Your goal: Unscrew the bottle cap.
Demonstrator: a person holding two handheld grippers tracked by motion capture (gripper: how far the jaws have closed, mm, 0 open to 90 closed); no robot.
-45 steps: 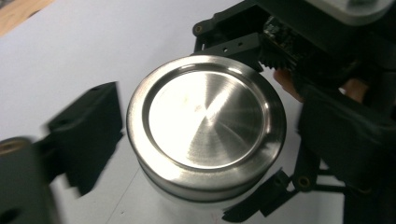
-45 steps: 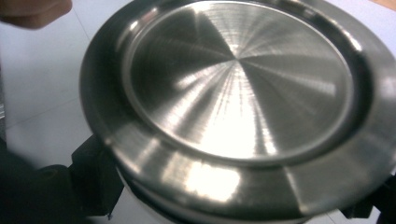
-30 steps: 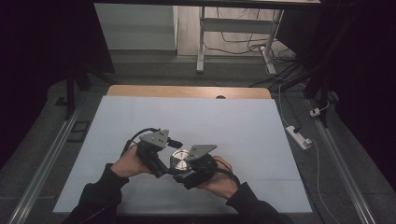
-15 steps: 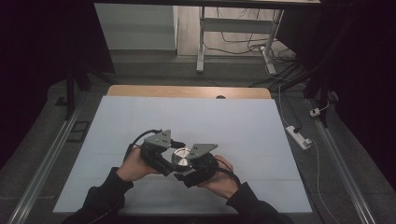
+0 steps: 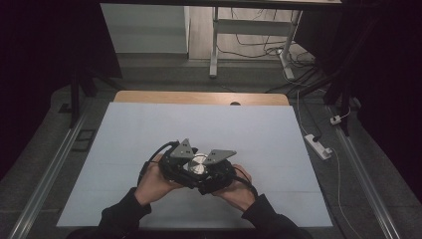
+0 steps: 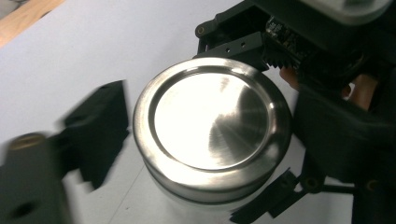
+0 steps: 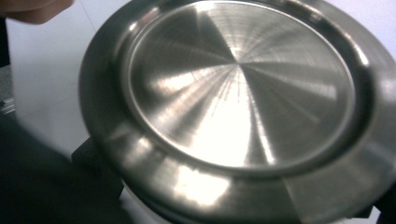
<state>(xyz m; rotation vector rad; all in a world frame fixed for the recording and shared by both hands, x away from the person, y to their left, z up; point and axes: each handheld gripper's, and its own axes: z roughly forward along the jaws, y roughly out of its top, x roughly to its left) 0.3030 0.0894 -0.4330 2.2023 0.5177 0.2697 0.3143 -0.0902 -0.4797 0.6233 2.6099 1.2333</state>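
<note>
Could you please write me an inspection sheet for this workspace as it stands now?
Surface: pale sheet over a table with a wooden far edge.
Job's things: round container with a brushed steel lid, standing near the front middle of the sheet.
Clutter: nothing seen on the sheet.
Grippers: right gripper clamped on the container below the lid; left gripper, jaws just opening, blurred beside the lid, not pressing it.
Cables: a black cable loops from the left gripper; loose wires on the floor beyond.
Surroundings: power strip right of the table, metal frame legs behind, dark room.
</note>
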